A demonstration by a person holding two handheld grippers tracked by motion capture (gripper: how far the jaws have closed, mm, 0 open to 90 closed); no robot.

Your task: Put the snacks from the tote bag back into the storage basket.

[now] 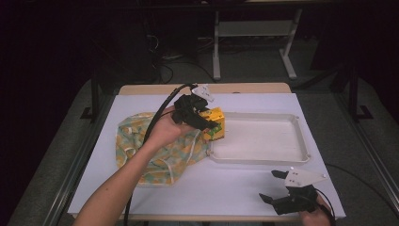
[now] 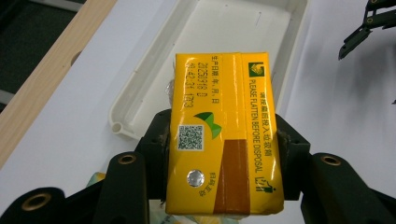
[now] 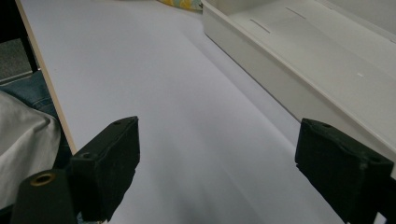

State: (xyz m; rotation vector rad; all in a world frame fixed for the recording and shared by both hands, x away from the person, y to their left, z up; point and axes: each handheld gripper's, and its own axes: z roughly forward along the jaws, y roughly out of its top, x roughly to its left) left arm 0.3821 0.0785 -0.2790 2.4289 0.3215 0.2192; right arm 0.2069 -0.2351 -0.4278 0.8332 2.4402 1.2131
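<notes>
Scene: a person at a white-topped counter (image 1: 226, 188) works with a hand-held gripper in each hand, moving a yellow drink carton (image 2: 224, 135) toward a white plastic tray (image 1: 263, 155).
Left hand-held gripper (image 1: 207, 123): clamped on the carton, one jaw against each narrow side, as the left gripper view shows; the carton's printed face with QR code and foil straw hole faces the camera.
Carton's place: held in the air above the tray's near-left corner, just past the patterned cloth bag (image 1: 155, 150) that lies on the counter's left half.
Right hand-held gripper (image 1: 277, 190): jaws spread wide and holding nothing, resting low near the counter's front edge, well apart from the carton.
Step in hand: by the look of it, carrying the carton over the rim and setting it down inside the tray.
Doing it well: the carton should clear the raised rim fully before descending; it is likely soft-walled, so the squeeze ought to stay gentle; lowering until the base meets the tray floor before letting go would keep it from toppling.
Risk: catching the rim, or releasing over the bag.
</notes>
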